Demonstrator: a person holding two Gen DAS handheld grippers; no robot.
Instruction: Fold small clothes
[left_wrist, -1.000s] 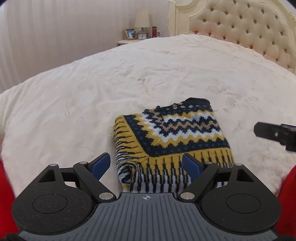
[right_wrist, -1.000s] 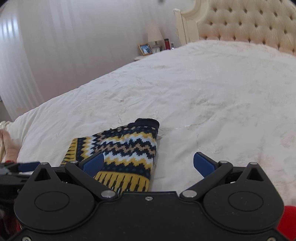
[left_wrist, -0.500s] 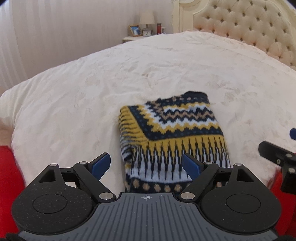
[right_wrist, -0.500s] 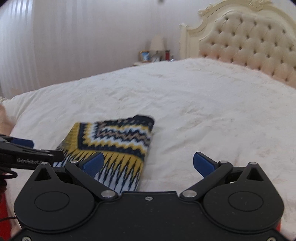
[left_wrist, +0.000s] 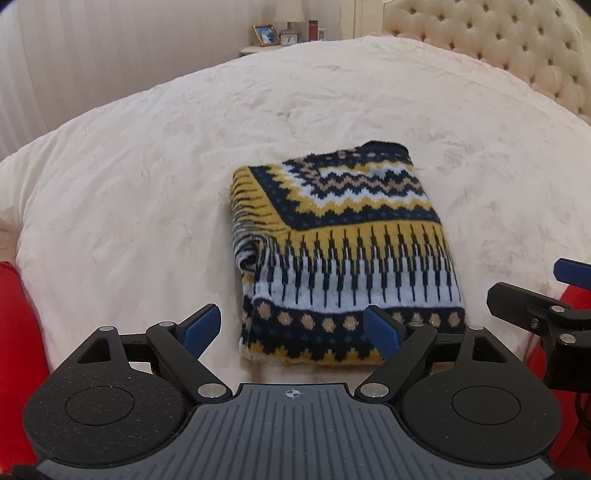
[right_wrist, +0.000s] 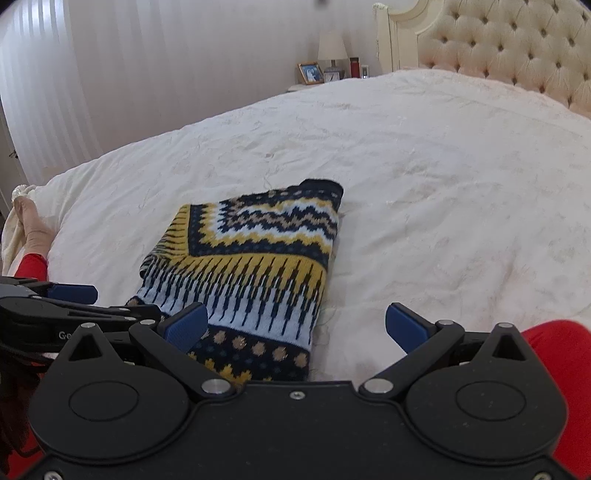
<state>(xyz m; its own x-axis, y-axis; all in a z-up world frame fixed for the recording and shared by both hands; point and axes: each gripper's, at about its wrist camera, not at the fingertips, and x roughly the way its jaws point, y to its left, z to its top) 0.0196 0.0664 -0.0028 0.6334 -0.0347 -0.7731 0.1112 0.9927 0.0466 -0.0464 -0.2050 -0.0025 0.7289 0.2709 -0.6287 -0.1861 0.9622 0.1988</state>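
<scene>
**Both grippers back off a folded sweater**

The patterned sweater (left_wrist: 340, 254) lies on the bed (left_wrist: 147, 166) as a compact folded rectangle, near the edge closest to the person. Over the last second both views have pulled back, so more of its near hem shows. The left gripper (left_wrist: 291, 328) hangs over that hem, fingers spread and holding nothing; the right gripper (right_wrist: 295, 326) sits beside the sweater's right edge, fingers likewise spread and empty. This reads as a finished fold and a release.
</scene>
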